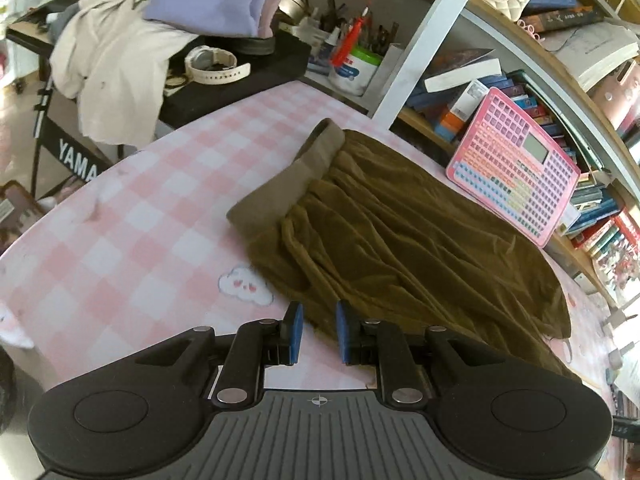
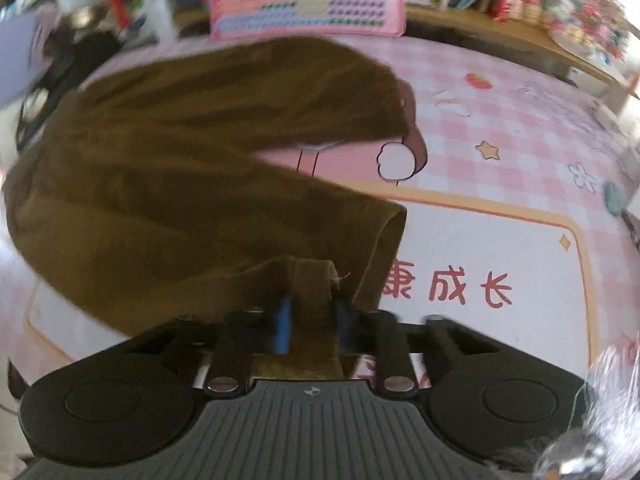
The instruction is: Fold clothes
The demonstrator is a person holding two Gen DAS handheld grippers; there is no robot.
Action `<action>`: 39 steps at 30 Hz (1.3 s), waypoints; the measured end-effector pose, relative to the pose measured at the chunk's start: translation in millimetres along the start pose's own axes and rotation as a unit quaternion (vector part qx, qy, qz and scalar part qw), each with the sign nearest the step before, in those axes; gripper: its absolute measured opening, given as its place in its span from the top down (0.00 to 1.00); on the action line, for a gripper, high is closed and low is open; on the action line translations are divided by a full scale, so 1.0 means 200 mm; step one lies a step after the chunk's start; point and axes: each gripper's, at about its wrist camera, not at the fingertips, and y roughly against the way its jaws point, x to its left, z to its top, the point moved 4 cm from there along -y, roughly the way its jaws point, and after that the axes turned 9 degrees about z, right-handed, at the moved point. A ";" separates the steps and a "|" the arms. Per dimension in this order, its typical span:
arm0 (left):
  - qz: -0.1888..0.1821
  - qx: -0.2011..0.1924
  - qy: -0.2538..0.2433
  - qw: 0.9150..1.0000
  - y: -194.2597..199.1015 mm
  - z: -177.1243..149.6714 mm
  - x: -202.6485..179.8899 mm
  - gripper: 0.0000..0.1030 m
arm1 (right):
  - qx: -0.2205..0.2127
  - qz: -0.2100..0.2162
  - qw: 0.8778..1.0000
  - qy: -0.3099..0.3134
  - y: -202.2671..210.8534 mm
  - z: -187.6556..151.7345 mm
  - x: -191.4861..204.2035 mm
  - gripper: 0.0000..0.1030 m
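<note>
An olive-brown pleated skirt (image 1: 384, 232) with a lighter waistband lies spread on the pink checked table cover (image 1: 132, 200). My left gripper (image 1: 318, 332) hovers open just over the skirt's near side edge, with nothing between its blue pads. In the right wrist view the same skirt (image 2: 168, 160) appears blurred, its hem end lifted and folded over. My right gripper (image 2: 310, 320) is shut on a strip of the skirt's hem fabric, which bunches up between the blue pads.
A pink keyboard-like toy board (image 1: 516, 164) leans against bookshelves (image 1: 600, 60) behind the skirt. Cream and lilac clothes (image 1: 120, 40) pile on a black stand at the far left, next to a jar of pens (image 1: 356, 64). The printed pink mat (image 2: 500, 200) lies bare to the right.
</note>
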 end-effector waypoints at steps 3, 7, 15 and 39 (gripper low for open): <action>0.002 -0.014 0.019 1.000 0.05 0.00 0.00 0.82 | -0.037 -0.010 0.998 0.044 0.08 0.05 0.01 0.97; -0.001 -0.021 0.022 1.000 0.06 0.00 -0.03 0.82 | -0.173 -0.026 0.979 0.109 0.43 0.20 0.10 0.97; -0.012 -0.020 0.002 1.000 0.05 -0.02 -0.13 0.82 | -0.070 -0.004 0.988 0.139 0.46 -0.22 0.03 0.96; 0.007 -0.008 0.010 1.000 0.05 -0.07 -0.06 0.82 | -0.104 0.143 0.854 -0.490 0.28 -0.44 -0.19 0.52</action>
